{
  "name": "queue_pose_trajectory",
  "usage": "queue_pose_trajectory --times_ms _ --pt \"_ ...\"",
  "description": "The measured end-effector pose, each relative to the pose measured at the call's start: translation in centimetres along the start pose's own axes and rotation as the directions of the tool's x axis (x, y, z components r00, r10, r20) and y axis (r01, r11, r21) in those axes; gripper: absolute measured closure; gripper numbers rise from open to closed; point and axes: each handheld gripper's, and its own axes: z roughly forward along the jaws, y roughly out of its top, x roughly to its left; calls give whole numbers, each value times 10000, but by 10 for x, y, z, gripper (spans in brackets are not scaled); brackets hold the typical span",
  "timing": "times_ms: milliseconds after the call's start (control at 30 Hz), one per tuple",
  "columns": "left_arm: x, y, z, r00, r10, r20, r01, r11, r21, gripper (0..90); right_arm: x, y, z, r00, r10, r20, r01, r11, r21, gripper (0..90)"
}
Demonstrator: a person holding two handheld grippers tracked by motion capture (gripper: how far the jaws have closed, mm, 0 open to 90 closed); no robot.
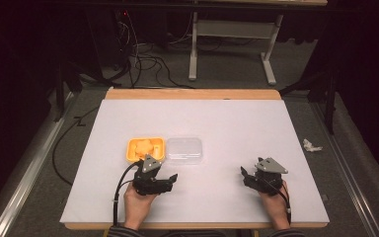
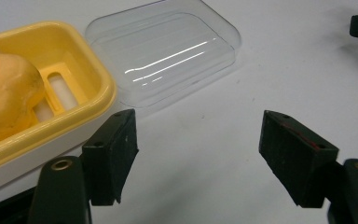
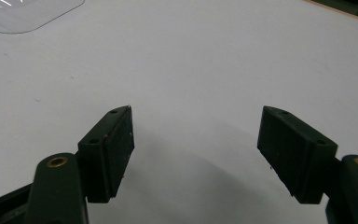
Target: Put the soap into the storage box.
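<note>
A yellow soap dish (image 1: 145,149) (image 2: 70,56) holding a pale orange lump (image 1: 144,147) (image 2: 4,93) sits left of centre on the white table. Its clear plastic lid (image 1: 184,149) (image 2: 168,51) lies flat beside it on the right; a corner of the lid (image 3: 28,11) reaches the right gripper view. My left gripper (image 1: 159,180) (image 2: 198,149) stands open just in front of the dish, nothing between its pads. My right gripper (image 1: 249,177) (image 3: 196,149) stands open over bare table near the front right, also with nothing between its pads.
The white table sheet (image 1: 237,123) has a wooden edge (image 1: 192,94) at the back. A crumpled white scrap (image 1: 311,145) lies on the floor to the right. Cables (image 1: 148,61) and a desk frame (image 1: 232,29) stand on the floor beyond the table.
</note>
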Motion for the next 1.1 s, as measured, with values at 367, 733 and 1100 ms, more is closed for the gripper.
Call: queue_pose_trajectory --times_ms 367,733,1100 --pt "2 -6 2 9999 44 -135 -44 10000 -4 282 0 0 0 10000 -6 21 6 10000 -16 275" --pt "4 -11 3 9997 -185 -185 184 9998 -42 280 0 0 0 10000 -23 -10 23 10000 43 275" --pt "8 -15 4 9993 -197 -304 196 9998 -20 279 1 0 1 10000 -62 17 62 10000 47 275"
